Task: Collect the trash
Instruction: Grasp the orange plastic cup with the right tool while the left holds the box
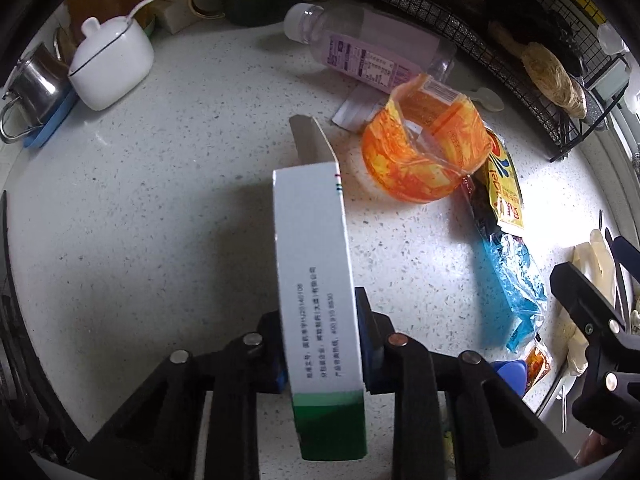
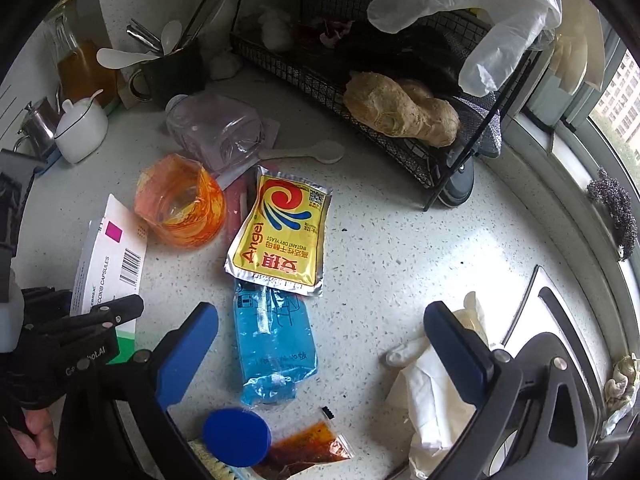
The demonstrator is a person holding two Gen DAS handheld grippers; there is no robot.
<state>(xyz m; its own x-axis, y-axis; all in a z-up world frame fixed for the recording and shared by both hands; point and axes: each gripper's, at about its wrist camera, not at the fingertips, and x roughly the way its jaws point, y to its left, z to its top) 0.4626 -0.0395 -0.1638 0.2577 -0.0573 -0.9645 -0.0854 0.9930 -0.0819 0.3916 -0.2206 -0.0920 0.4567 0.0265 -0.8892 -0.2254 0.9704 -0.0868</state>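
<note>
My left gripper [image 1: 320, 320] is shut on a white and green medicine box [image 1: 312, 248], which stands tilted above the speckled counter [image 1: 180, 200]; the same box [image 2: 108, 256] shows at the left of the right wrist view. My right gripper [image 2: 322, 320] is open, its blue pads on either side of a blue plastic packet [image 2: 272, 344] lying below it, not touching. Beyond the packet lie a yellow yeast sachet [image 2: 280, 236], an orange wrapper ring [image 2: 180, 204] and an empty clear bottle [image 2: 216, 128]. A red sauce sachet [image 2: 308, 448] and a blue cap [image 2: 236, 436] lie nearest.
A black wire rack [image 2: 360, 92] holding ginger [image 2: 400, 108] stands at the back right, with a clear glove [image 2: 480, 12] hanging over it. A white lidded jar [image 1: 108, 64], a steel pot [image 1: 32, 84] and a dark mug [image 2: 168, 72] line the back left. Crumpled white gloves [image 2: 432, 384] lie at the right.
</note>
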